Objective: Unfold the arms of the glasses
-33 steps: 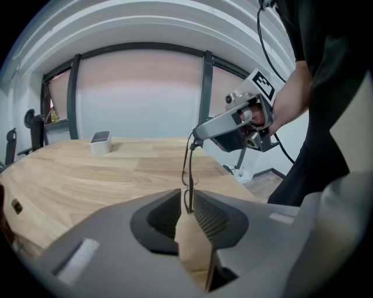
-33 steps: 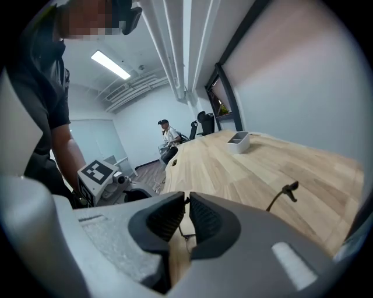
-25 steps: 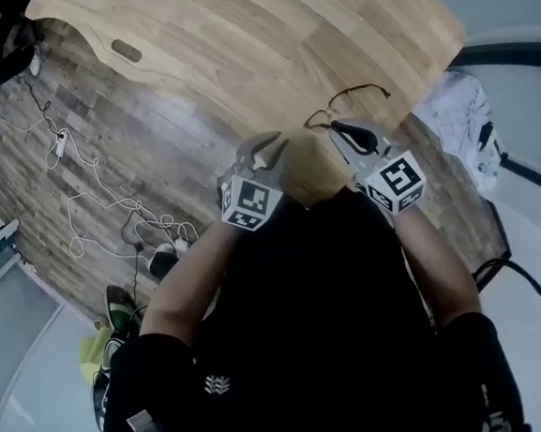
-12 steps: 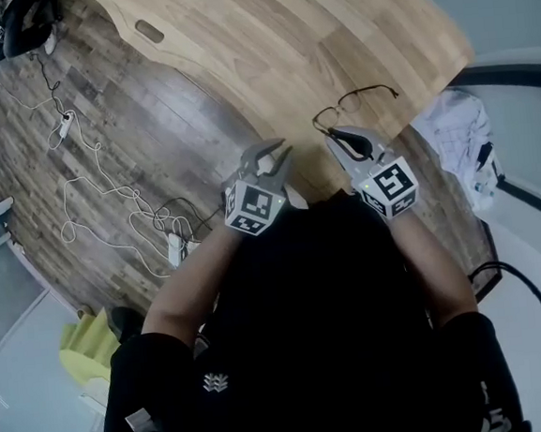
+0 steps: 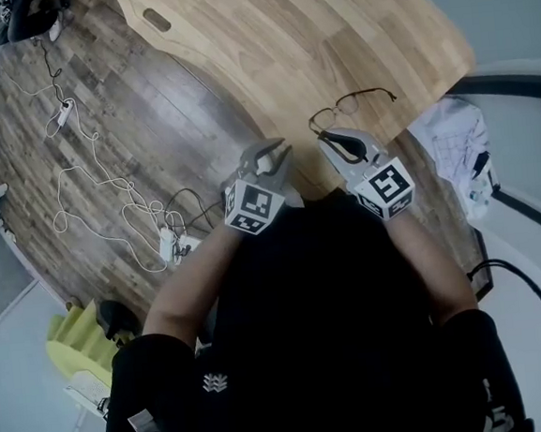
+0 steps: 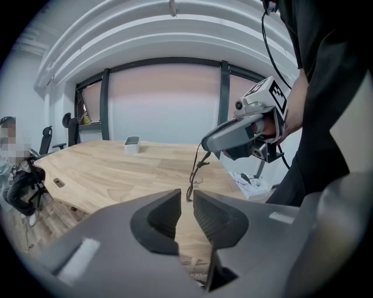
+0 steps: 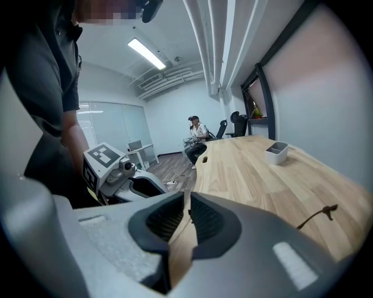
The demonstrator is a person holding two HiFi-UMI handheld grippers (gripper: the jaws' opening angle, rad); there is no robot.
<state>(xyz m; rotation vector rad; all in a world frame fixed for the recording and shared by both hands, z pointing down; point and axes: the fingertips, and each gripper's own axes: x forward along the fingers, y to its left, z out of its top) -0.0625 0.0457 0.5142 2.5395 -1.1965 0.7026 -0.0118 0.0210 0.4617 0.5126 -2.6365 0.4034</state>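
Observation:
The thin wire-framed glasses sit low over the near edge of the wooden table, with one arm sticking out to the right. My right gripper is shut on the frame's near end. A thin dark piece of it shows between the pads, and an arm tip pokes out to the right. In the left gripper view the glasses hang from the right gripper's tip. My left gripper hovers just left of them, jaws a narrow gap apart, holding nothing.
A small grey box stands far back on the table. Cables and a power strip lie on the wood floor to the left. A white cloth lies on the right. A person sits by chairs at the table's far end.
Both grippers have drifted a little along the table's near edge, and the glasses have gone with the right one. Neither pair of jaws has changed.

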